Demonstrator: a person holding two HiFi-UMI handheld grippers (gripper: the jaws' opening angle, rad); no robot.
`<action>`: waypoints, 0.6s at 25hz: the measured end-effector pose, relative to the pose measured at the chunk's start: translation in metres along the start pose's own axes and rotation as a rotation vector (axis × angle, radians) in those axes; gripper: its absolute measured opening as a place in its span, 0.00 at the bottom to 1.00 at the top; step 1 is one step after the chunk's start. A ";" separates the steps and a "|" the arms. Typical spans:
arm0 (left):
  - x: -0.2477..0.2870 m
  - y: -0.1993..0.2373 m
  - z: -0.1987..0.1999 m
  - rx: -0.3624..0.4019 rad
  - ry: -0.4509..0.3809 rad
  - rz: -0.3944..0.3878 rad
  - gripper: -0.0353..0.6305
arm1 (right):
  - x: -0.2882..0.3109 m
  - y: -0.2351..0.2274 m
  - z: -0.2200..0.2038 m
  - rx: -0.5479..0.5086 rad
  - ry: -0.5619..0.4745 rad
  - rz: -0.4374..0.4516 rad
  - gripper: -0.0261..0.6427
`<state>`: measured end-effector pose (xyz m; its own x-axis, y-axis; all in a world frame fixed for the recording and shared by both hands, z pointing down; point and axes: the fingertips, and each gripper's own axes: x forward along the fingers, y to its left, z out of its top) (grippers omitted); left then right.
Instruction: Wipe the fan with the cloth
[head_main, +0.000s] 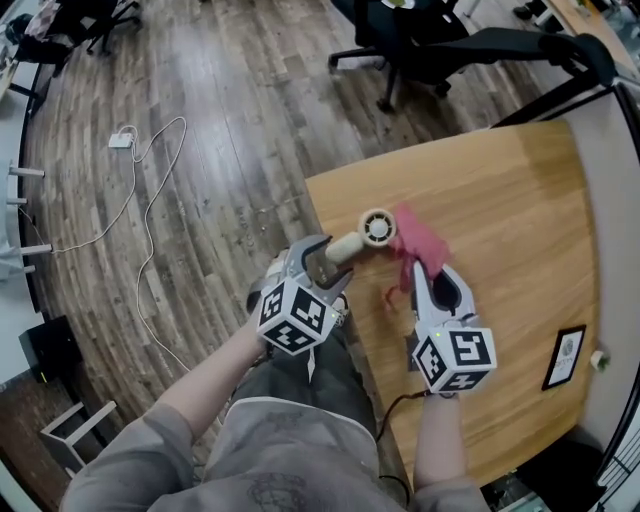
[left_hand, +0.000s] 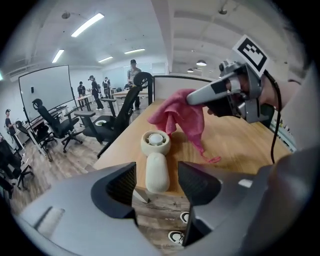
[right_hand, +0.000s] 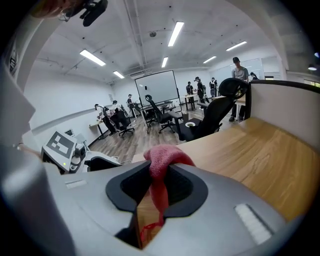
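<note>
Your right gripper (right_hand: 159, 176) has its jaws clamped on the pink cloth (right_hand: 164, 156), held above the wooden table (right_hand: 260, 150). Your left gripper (left_hand: 157, 181) holds its jaws wide apart, lined up on the handle of the cream fan (left_hand: 156, 160). The fan lies flat near the table's edge, with the cloth just beside its head.

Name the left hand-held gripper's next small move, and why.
Probably ease the left hand-held gripper forward so its open jaws straddle the fan handle, then close. The fan lies unheld at the table edge, handle just ahead of the jaws; the right hand-held gripper holds the cloth.
</note>
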<state>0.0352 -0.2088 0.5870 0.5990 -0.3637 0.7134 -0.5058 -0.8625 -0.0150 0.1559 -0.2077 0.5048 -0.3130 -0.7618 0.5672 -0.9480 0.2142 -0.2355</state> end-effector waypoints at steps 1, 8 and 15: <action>0.004 0.000 -0.004 -0.003 0.006 -0.008 0.44 | 0.004 0.000 -0.002 0.000 0.004 -0.001 0.16; 0.029 0.005 -0.028 0.012 0.059 -0.026 0.34 | 0.032 -0.010 -0.011 -0.001 0.026 -0.019 0.16; 0.034 0.005 -0.028 0.021 0.007 -0.078 0.34 | 0.055 -0.010 -0.016 -0.009 0.038 -0.023 0.16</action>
<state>0.0360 -0.2154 0.6312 0.6313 -0.2930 0.7181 -0.4446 -0.8953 0.0256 0.1469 -0.2424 0.5508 -0.2930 -0.7425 0.6023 -0.9553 0.2024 -0.2153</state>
